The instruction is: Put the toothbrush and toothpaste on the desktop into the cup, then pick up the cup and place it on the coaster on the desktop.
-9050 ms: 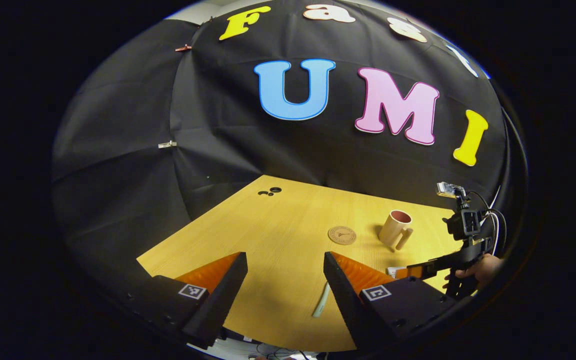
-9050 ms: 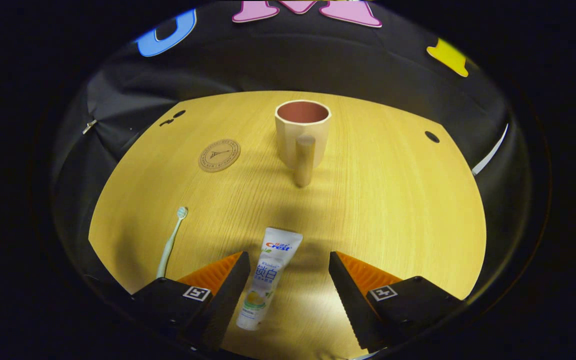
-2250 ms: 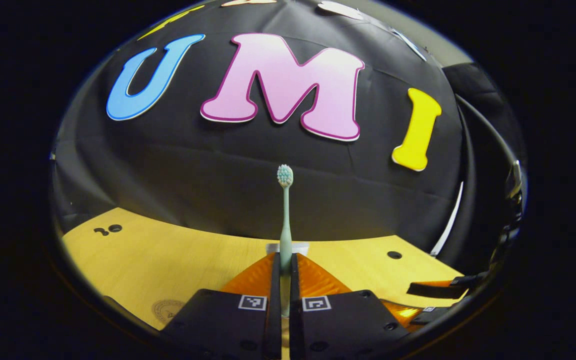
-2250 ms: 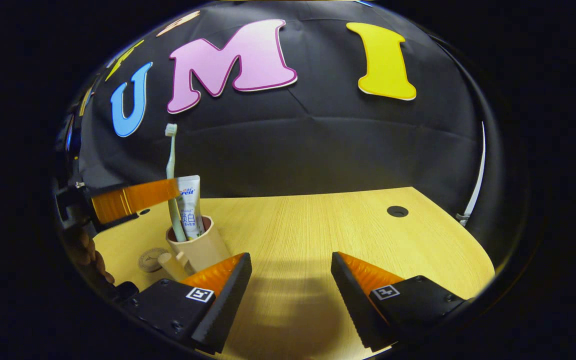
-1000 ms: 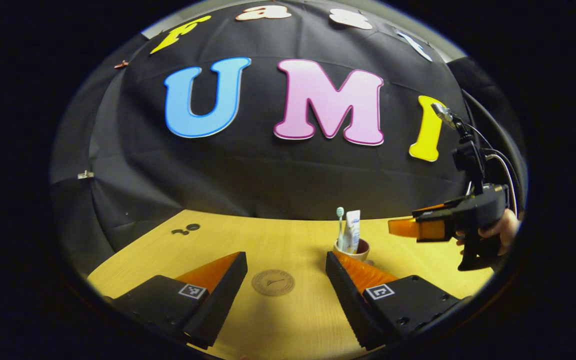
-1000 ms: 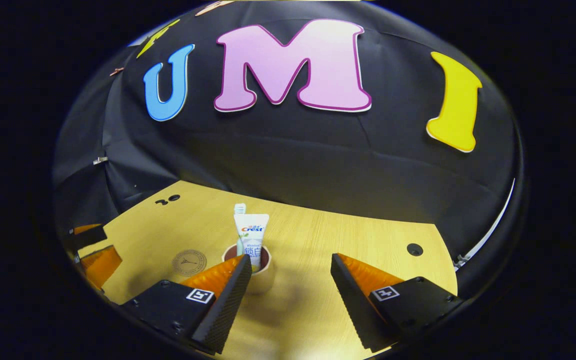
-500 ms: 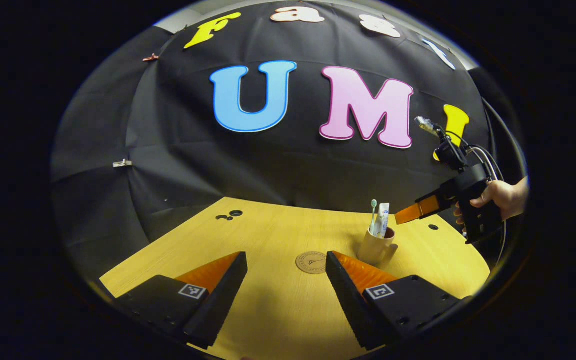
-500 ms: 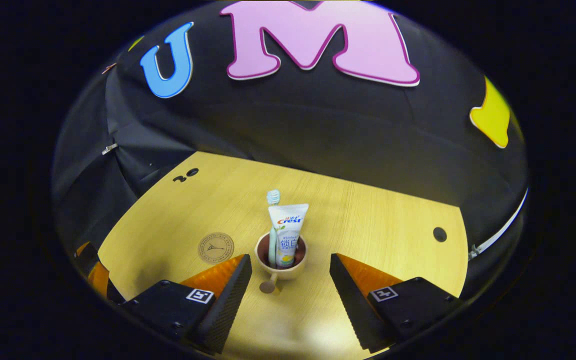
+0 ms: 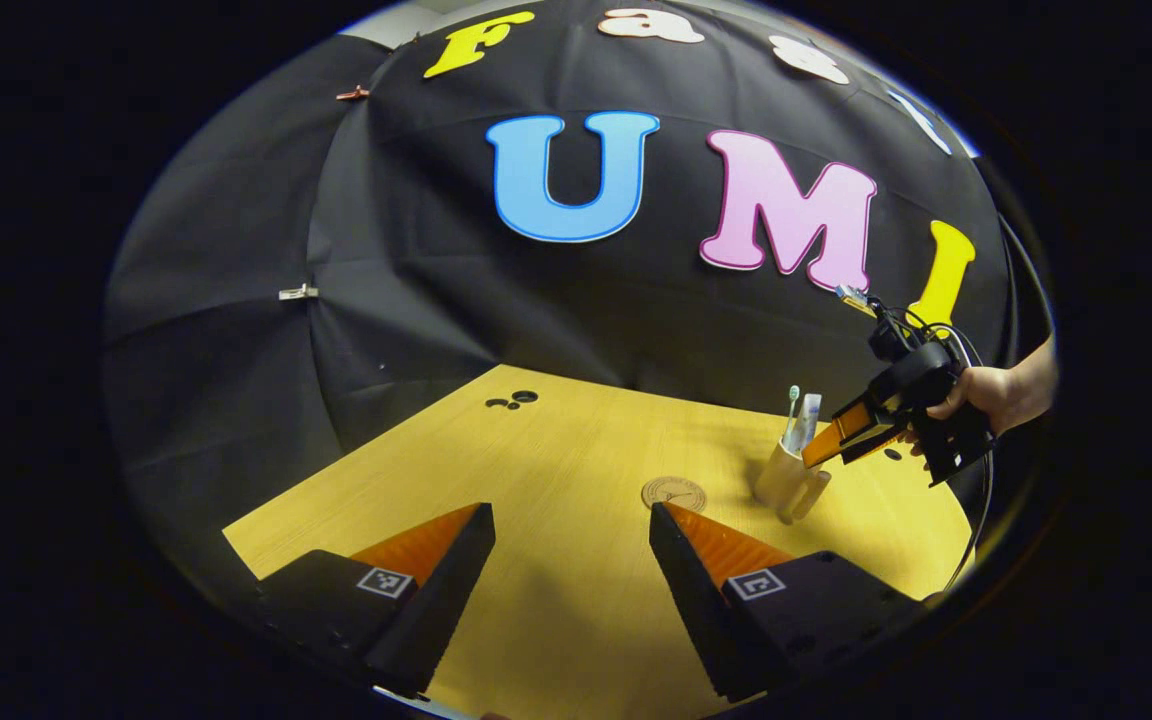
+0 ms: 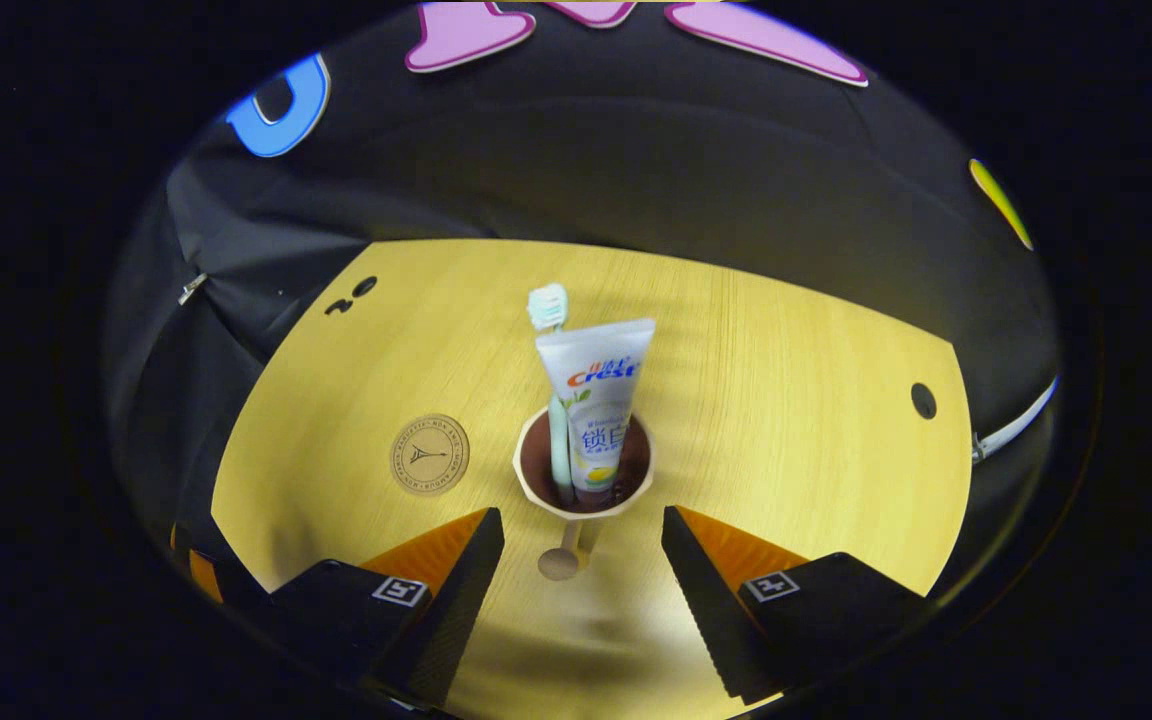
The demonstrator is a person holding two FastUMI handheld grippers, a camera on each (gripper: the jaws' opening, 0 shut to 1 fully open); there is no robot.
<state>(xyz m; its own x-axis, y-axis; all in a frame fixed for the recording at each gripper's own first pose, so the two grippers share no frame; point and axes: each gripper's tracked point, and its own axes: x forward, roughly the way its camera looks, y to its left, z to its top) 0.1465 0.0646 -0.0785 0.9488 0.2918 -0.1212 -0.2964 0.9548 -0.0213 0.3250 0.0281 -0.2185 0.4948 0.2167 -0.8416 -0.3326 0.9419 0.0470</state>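
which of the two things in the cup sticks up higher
The toothbrush: its bristle head rises just above the flat end of the toothpaste beside it in the cup.

I count on the surface (image 10: pixel 796 420): one cup (image 10: pixel 584 500); one toothbrush (image 10: pixel 554 400) and one toothpaste (image 10: pixel 599 400) inside the cup; one coaster (image 10: pixel 430 454) beside the cup.

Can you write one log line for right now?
brush, paste: in cup | cup: beside coaster | right tool: open, over handle | left tool: open
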